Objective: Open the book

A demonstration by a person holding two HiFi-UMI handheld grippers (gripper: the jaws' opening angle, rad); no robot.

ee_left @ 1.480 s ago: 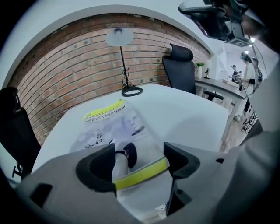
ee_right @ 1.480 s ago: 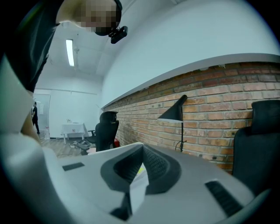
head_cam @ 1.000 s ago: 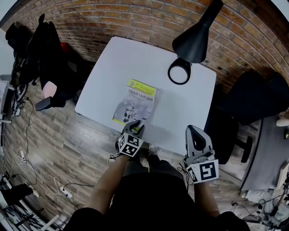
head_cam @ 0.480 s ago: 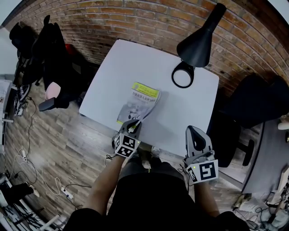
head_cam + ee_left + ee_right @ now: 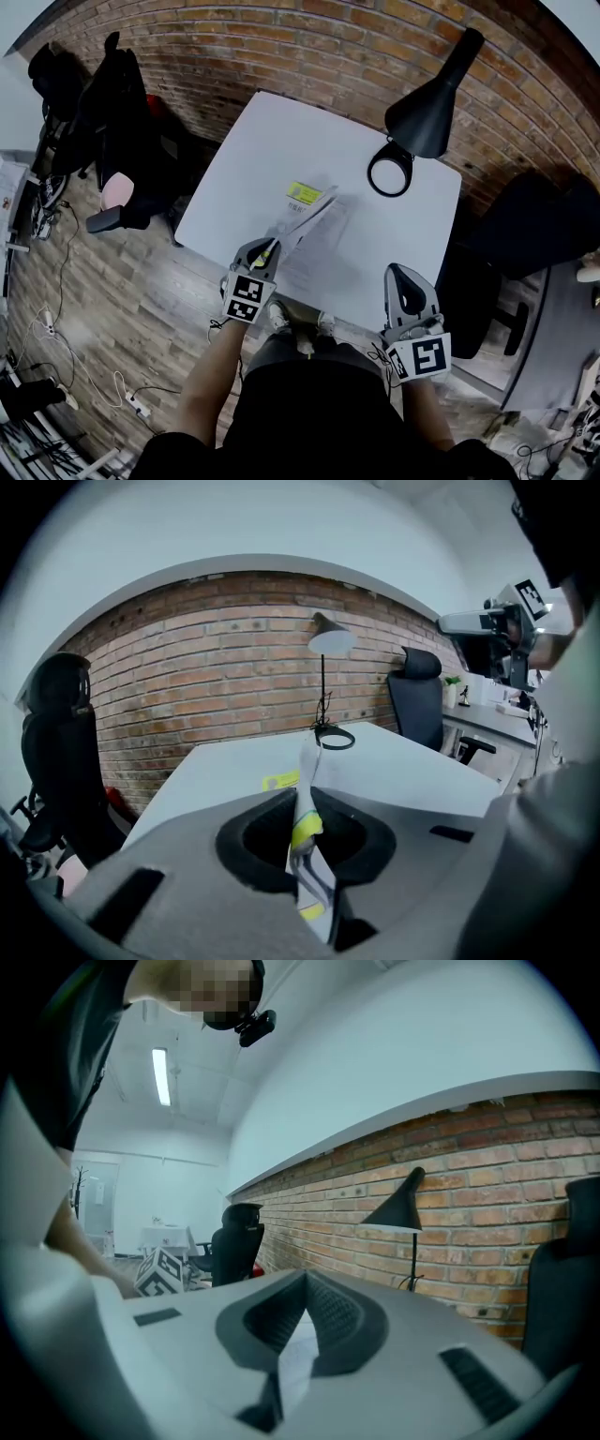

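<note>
Book (image 5: 317,253) cover (image 5: 302,223) has risen near the table's (image 5: 281,141) front edge; my left tongs (image 5: 267,251) just clamped it, right tongs (image 5: 405,279) closed, empty.

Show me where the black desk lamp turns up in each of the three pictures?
Head view: black desk lamp, upper right, on the white table's far side.
Left gripper view: just above centre.
Right gripper view: right of centre.
Shared landmark: the red brick wall behind it.
</note>
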